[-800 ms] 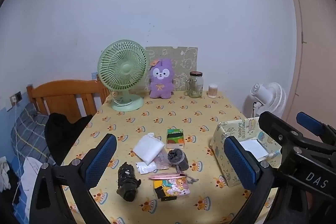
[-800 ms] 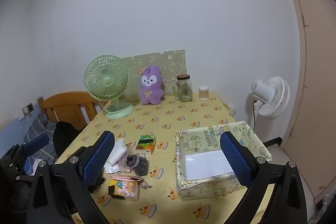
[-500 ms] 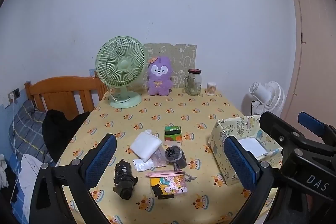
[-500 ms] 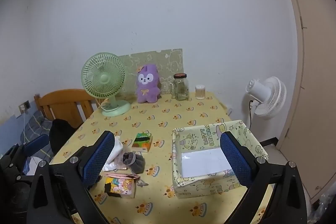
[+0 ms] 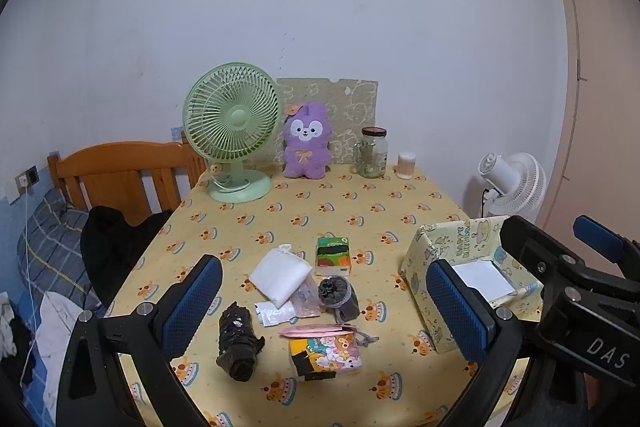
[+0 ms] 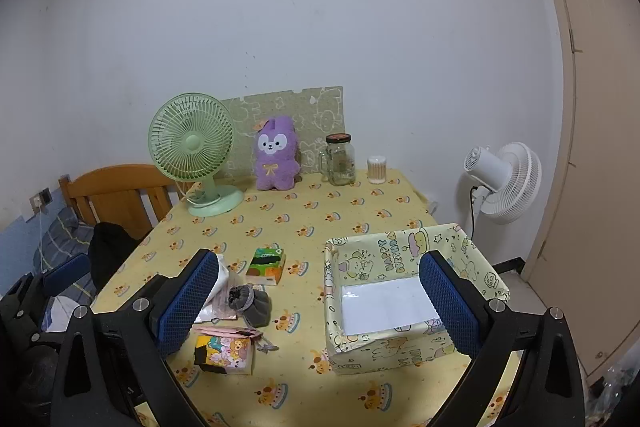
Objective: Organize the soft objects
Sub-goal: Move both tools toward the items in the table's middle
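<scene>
Small soft items lie in a cluster on the yellow tablecloth: a white pouch (image 5: 281,274), a grey rolled sock (image 5: 338,296), a black rolled bundle (image 5: 237,342), a cartoon-print pouch (image 5: 329,351) and a green tissue pack (image 5: 332,254). A purple plush rabbit (image 5: 306,146) sits at the far edge. An open-topped birthday-print box (image 6: 408,297) stands on the right side. My left gripper (image 5: 326,309) hovers open above the cluster, nothing between its blue pads. My right gripper (image 6: 320,303) is open too, held between the cluster and the box.
A green desk fan (image 5: 232,131), a glass jar (image 5: 372,151) and a cotton-swab tub (image 5: 406,165) line the table's back edge. A wooden chair (image 5: 120,179) with dark clothing stands at left, and a white floor fan (image 6: 500,179) at right.
Both grippers have pulled back and risen a little, so the table and objects sit lower and farther in view. Jaws stayed wide; nothing was picked up.
</scene>
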`<state>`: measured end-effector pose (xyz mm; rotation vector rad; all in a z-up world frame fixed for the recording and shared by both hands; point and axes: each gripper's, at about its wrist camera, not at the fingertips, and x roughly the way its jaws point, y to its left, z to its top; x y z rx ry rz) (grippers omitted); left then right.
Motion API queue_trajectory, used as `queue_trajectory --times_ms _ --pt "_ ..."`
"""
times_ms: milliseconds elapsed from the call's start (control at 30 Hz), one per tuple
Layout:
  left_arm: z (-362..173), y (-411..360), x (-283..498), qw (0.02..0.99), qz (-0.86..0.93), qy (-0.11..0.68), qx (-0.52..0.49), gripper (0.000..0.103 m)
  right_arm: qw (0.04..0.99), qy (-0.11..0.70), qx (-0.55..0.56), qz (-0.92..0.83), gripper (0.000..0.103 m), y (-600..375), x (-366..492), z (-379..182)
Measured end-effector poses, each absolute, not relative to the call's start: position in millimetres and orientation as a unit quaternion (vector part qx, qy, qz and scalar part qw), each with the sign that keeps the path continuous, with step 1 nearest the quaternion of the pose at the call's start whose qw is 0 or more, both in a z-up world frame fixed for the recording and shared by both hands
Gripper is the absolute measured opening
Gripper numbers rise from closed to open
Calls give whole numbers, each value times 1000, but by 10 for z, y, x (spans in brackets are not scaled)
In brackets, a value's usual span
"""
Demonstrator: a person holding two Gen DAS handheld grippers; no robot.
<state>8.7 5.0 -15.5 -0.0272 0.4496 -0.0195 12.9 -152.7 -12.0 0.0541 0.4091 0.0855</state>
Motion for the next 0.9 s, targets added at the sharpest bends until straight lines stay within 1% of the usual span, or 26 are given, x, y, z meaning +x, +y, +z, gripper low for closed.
queue_trajectory --times_ms 767,900 --pt "-175 53 122 974 0 226 -11 103 978 205 22 43 102 -1454 152 -143" --pt "-158 35 87 976 14 218 1 100 977 207 18 50 102 -1442 156 -141"
